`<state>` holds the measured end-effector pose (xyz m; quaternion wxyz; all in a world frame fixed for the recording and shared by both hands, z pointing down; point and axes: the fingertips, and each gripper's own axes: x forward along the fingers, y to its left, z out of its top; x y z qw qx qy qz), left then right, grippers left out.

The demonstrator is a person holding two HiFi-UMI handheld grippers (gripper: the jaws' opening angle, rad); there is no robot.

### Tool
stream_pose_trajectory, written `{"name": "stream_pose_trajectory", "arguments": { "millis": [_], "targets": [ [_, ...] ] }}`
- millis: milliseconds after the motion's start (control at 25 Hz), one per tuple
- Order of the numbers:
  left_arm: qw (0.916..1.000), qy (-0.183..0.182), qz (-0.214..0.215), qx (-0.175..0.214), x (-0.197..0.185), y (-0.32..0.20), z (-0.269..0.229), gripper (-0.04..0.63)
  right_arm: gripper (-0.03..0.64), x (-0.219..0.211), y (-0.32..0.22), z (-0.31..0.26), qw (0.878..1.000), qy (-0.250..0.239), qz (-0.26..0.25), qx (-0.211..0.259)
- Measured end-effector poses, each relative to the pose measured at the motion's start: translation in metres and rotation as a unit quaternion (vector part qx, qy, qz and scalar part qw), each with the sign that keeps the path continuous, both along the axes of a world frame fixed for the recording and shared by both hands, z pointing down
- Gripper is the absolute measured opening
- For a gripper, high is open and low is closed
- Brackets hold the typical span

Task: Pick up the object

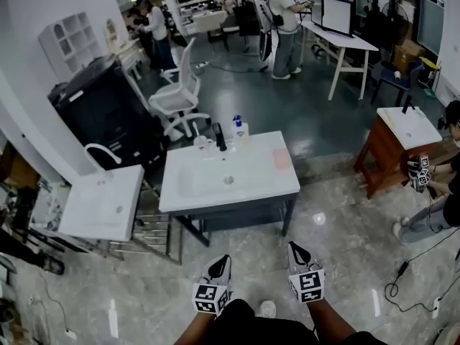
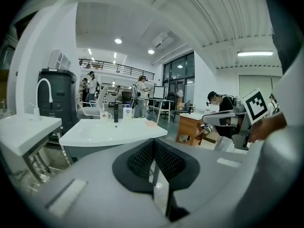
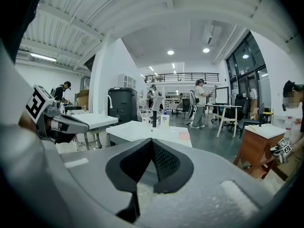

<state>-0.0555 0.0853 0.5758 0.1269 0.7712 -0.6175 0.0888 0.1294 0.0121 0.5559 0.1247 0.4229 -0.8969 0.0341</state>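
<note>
In the head view the left tongs [image 1: 223,263] and the right tongs [image 1: 296,250] hang side by side at the near edge, both pressed together and empty, well apart from the white worktop [image 1: 251,190] that stands straight ahead. The things on it all lie toward its far side: a pink pad [image 1: 282,159] at the far right, and a bottle [image 1: 238,128], a dark tap [image 1: 219,136] and a cup [image 1: 201,144] along the far edge. Which of them the task means cannot be told. The pad's long axis seems to run near to far, and it lies ahead of the right tongs, so that hand looks the nearer one. The left gripper view shows those tongs [image 2: 153,144] closed with nothing between them, the pad [image 2: 151,123] ahead and level with them. The right gripper view shows its pair [image 3: 152,144] likewise shut and empty, the pad [image 3: 184,136] ahead and slightly right.
</note>
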Motion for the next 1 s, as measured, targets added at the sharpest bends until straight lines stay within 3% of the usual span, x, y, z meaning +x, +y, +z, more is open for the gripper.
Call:
{"name": "stream_pose_trajectory", "arguments": {
  "millis": [160, 440, 720, 1000],
  "targets": [
    [0.9997, -0.013, -0.020, -0.004, -0.014, -0.013, 0.004, 0.017, 0.003, -0.014, -0.011, 0.005, 1.000, -0.003, -0.015, -0.005],
    [0.9993, 0.019, -0.032, 0.001, -0.038, -0.053, 0.012, 0.017, 0.003, -0.045, -0.041, 0.010, 1.000, 0.003, -0.027, -0.007],
    [0.9995, 0.026, -0.011, 0.012, -0.066, -0.120, 0.010, 0.017, 0.003, -0.080, -0.103, 0.007, 1.000, 0.008, -0.008, -0.013],
    [0.9996, 0.027, 0.004, -0.002, -0.109, -0.172, 0.006, 0.017, 0.003, -0.124, -0.155, -0.008, 1.000, 0.009, 0.002, -0.007]
  ]
}}
